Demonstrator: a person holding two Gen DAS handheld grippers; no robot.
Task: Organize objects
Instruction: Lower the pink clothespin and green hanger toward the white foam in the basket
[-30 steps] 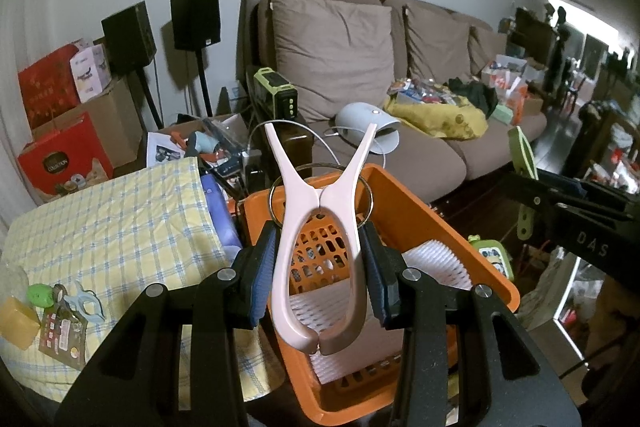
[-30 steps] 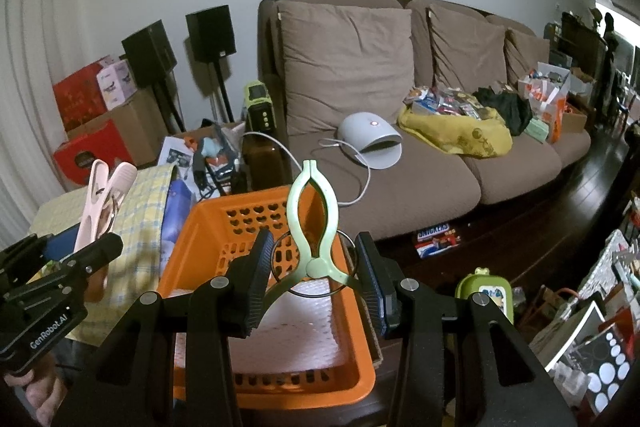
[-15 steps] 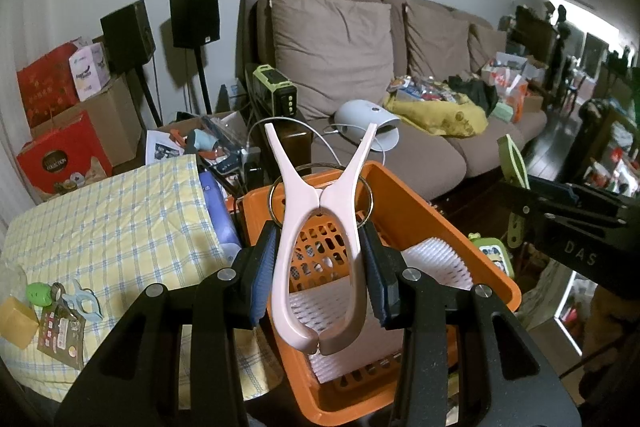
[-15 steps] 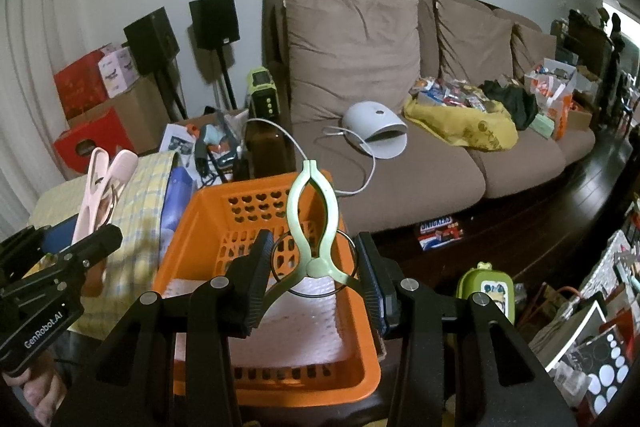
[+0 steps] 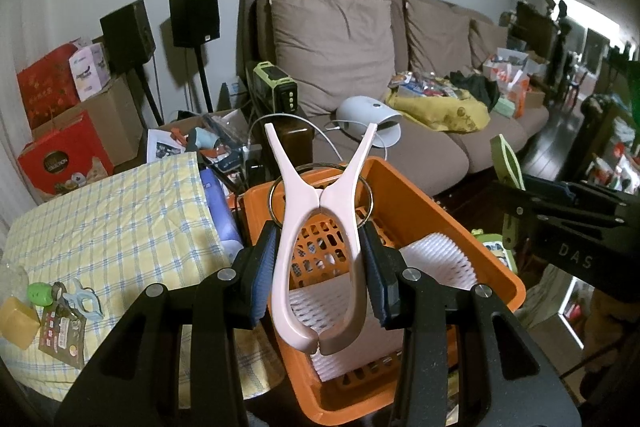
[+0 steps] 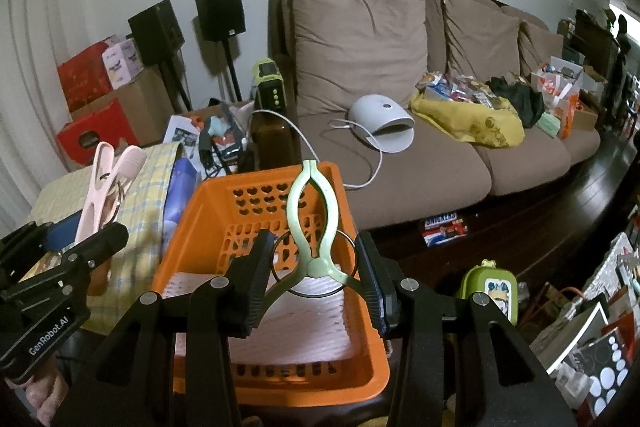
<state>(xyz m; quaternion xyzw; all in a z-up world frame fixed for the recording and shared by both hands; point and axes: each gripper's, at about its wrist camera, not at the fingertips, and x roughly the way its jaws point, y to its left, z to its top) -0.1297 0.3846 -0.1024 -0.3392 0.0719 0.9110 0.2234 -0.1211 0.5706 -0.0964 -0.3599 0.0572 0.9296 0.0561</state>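
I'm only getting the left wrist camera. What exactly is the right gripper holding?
Observer: The right gripper is clamped on a green clothespin, with its pads on the two handles.
Operator: Is the pin's tip open?
Observer: No, the tip is closed and points up toward the sofa.
Operator: Is there anything on the floor by the sofa?
Observer: A Snickers box lies at the sofa's front edge.
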